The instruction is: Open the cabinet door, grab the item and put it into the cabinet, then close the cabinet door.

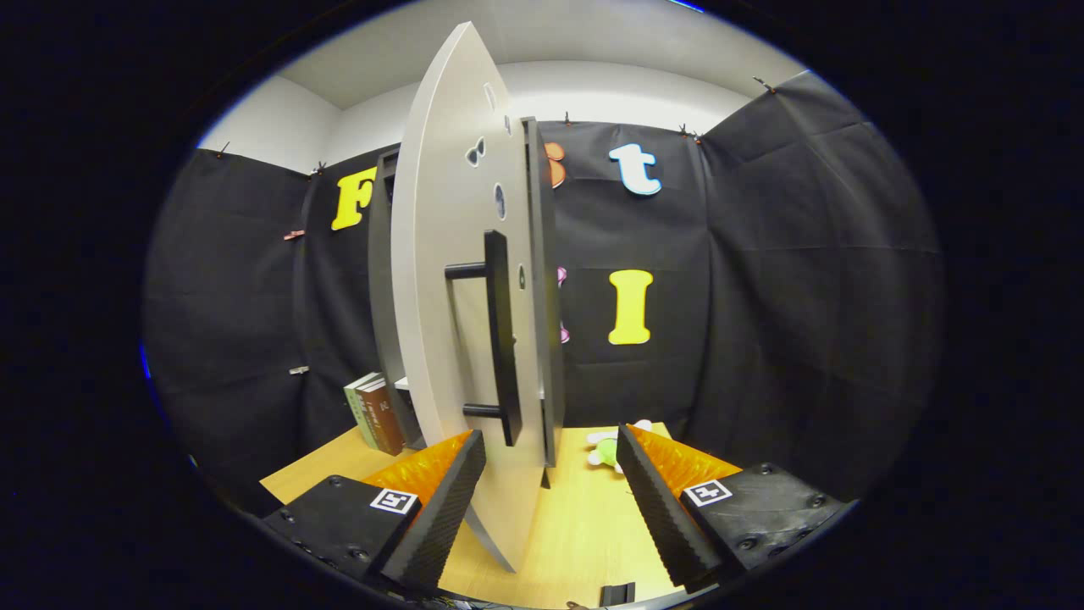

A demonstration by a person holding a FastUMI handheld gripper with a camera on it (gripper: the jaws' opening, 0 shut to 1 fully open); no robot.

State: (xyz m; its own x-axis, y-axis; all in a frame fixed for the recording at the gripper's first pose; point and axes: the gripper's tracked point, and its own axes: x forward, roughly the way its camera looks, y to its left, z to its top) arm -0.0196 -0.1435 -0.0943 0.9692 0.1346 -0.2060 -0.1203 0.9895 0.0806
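1. The gripper [550, 474] stood with its two fingers spread wide and holding nothing. The lower edge of the cabinet door [440, 254] passed between them, close to the left finger; contact could not be confirmed.
2. One door was counted. It stood swung out, seen nearly edge-on, rising from the table [576, 525] just ahead of the fingers.
3. One bar handle [501, 339] was fixed to the door face on two short posts. Its long axis ran upright, and it lay above and just ahead of the fingertips, nearer the left finger.
4. One item was counted: a small soft toy [606, 451], pale with green, lying on the table beyond the door and just inside the right finger. It had not yet been placed in the cabinet.
5. The cabinet body [385, 280] stood behind the door, to the left; its interior could not be seen.
6. Two or three books [374, 415] stood beside the cabinet's base; the exact count was unclear.
7. Judgement: reaching the toy would call for moving forward and right, clear of the door edge.
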